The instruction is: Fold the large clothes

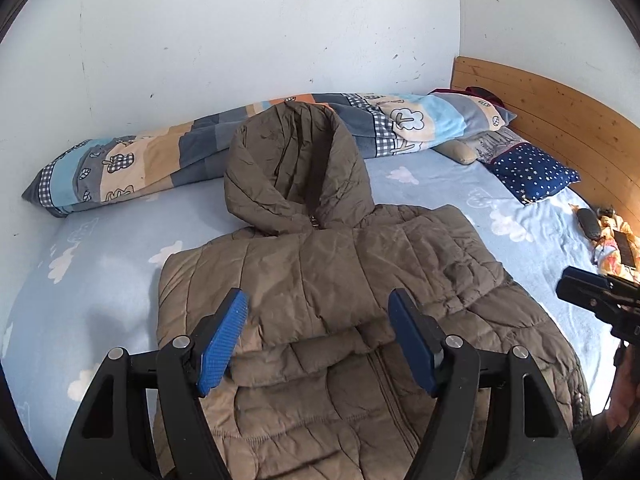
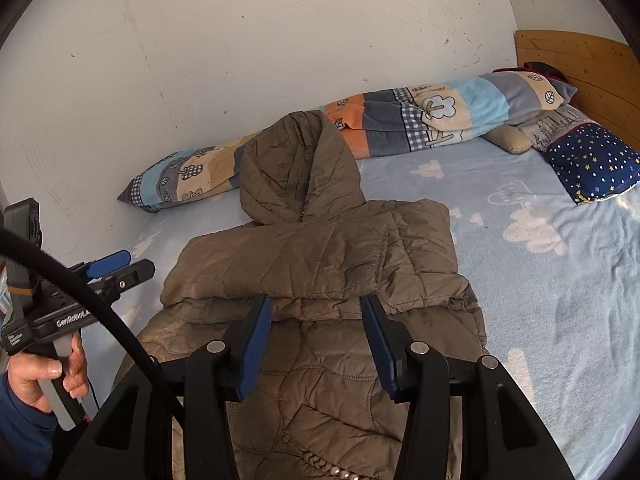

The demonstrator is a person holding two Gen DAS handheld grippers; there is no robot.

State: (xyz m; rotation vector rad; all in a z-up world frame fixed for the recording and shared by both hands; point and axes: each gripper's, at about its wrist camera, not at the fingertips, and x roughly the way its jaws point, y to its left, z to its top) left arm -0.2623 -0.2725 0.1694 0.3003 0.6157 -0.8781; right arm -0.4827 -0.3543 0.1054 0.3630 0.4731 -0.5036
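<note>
A brown quilted hooded jacket [image 1: 320, 272] lies flat on the light blue bed sheet [image 1: 460, 200], hood toward the wall, both sleeves folded across the chest. It also shows in the right wrist view [image 2: 320, 264]. My left gripper [image 1: 318, 308] is open and empty, hovering above the folded sleeves. My right gripper [image 2: 316, 312] is open and empty, above the jacket's middle. The left gripper also shows in the right wrist view [image 2: 120, 266], held by a hand at the jacket's left side. The right gripper shows at the right edge of the left wrist view [image 1: 592, 292].
A rolled patterned blanket [image 1: 240, 148] lies along the white wall behind the hood. A dark blue starry pillow [image 1: 532, 176] and a wooden headboard [image 1: 560, 120] are at the right. Small items [image 1: 612, 236] lie near the headboard.
</note>
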